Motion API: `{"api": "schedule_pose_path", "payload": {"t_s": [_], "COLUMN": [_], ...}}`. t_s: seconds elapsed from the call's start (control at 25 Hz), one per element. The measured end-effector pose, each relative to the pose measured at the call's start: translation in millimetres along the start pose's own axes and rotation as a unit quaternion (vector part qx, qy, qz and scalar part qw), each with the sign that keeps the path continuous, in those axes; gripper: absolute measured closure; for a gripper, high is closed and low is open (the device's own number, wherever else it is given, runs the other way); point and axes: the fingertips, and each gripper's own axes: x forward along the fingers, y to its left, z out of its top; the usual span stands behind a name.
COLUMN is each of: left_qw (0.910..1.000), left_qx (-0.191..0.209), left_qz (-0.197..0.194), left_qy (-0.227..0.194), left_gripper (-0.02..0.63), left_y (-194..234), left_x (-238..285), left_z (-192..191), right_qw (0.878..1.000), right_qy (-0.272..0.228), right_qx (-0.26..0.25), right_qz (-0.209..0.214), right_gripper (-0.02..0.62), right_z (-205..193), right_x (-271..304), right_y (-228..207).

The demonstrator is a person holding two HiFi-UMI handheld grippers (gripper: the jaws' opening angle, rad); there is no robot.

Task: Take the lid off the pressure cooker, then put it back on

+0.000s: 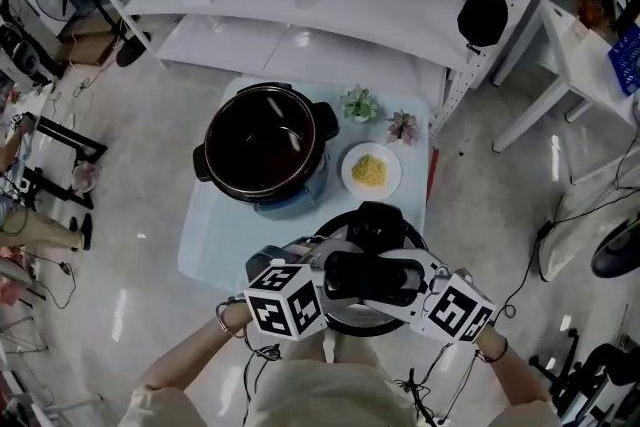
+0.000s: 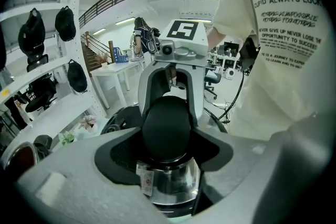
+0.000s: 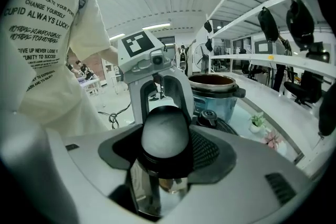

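Two grippers share the lid (image 1: pixel 345 233): the left gripper (image 1: pixel 335 280) pinches the left end of its black handle (image 1: pixel 372 277) and the right gripper (image 1: pixel 412 283) pinches the right end. The lid is held apart from the open pressure cooker (image 1: pixel 322 123).

"How are the hands set?"

"Left gripper (image 1: pixel 335 280) and right gripper (image 1: pixel 410 283) face each other, both tilted down, each with jaws clamped on the lid handle (image 1: pixel 372 275), over the tabletop's (image 1: pixel 215 245) near edge."
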Motion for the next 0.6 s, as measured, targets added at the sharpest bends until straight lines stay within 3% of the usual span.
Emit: {"api": "schedule_pose_path", "payload": {"t_s": [0.6], "left_qw": [0.9968], "left_qx": [0.002], "left_qz": [0.079], "left_qy": [0.008], "left_gripper": [0.316], "left_y": [6], "left_x": [-60], "left_z": [23], "right_qw": [0.997], "right_qy": [-0.016], "right_qx": [-0.075], "right_qz": [0.024], "right_gripper": [0.321], "right_z": [62], "right_x": [-9], "right_y": [8]}}
